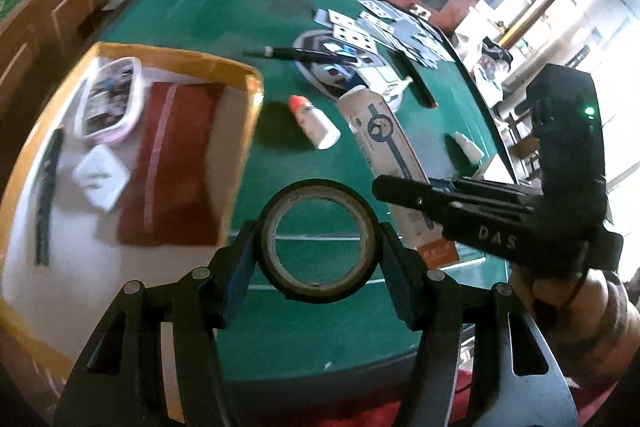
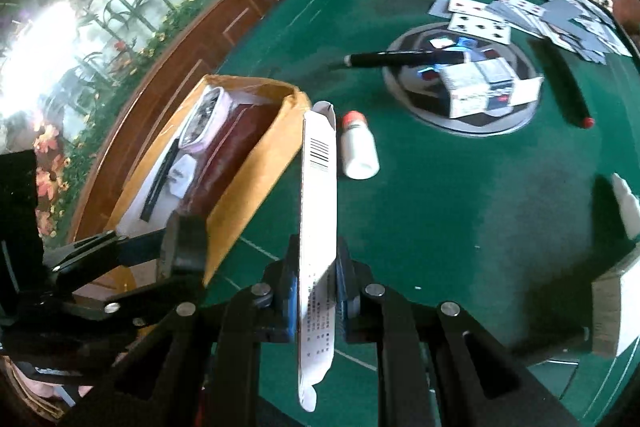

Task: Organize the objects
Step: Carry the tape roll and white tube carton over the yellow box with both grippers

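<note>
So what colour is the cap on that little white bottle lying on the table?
Orange-red. The cap shows best in the right wrist view.

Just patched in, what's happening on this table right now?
A person is tidying a green table with two handheld tools. The left tool grips a roll of black tape; the right tool is shut on a long white box. Both are beside the cardboard box, which already holds several items. Cards, pens and bottles lie loose.
</note>
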Demonstrator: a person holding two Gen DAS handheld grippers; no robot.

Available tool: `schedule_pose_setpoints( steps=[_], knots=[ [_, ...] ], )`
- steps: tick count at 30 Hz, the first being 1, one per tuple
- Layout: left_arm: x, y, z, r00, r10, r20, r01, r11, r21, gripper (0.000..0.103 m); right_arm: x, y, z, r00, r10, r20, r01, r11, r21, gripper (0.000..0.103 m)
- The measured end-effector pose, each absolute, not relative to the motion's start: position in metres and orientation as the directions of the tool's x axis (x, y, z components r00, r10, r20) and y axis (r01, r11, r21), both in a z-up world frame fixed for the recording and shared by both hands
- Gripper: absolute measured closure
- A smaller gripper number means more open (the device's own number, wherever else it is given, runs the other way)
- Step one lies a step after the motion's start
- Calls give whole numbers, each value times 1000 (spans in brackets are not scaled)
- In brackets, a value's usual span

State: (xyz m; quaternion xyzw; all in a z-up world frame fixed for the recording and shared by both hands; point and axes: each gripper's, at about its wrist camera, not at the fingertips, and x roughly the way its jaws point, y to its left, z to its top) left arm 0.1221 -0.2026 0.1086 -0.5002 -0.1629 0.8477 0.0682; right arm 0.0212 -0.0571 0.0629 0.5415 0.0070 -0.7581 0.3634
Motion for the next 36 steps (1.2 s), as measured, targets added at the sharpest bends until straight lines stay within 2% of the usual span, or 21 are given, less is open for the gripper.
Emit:
schedule_pose_setpoints(
  steps=[20, 28, 36],
  knots=[
    [193, -332, 99, -495, 88, -864, 339, -897, -285, 44, 58, -148, 70, 8, -581, -814, 672, -599, 435, 90],
    [194, -368, 94, -486, 58, -872, 360, -896, -260, 44, 76, -182, 66, 45, -577, -816, 692, -571, 442, 90],
    [185, -388, 81, -449, 81, -890, 311, -920, -241, 44, 90, -206, 51, 74, -559, -826, 680, -578, 451, 90]
  ],
)
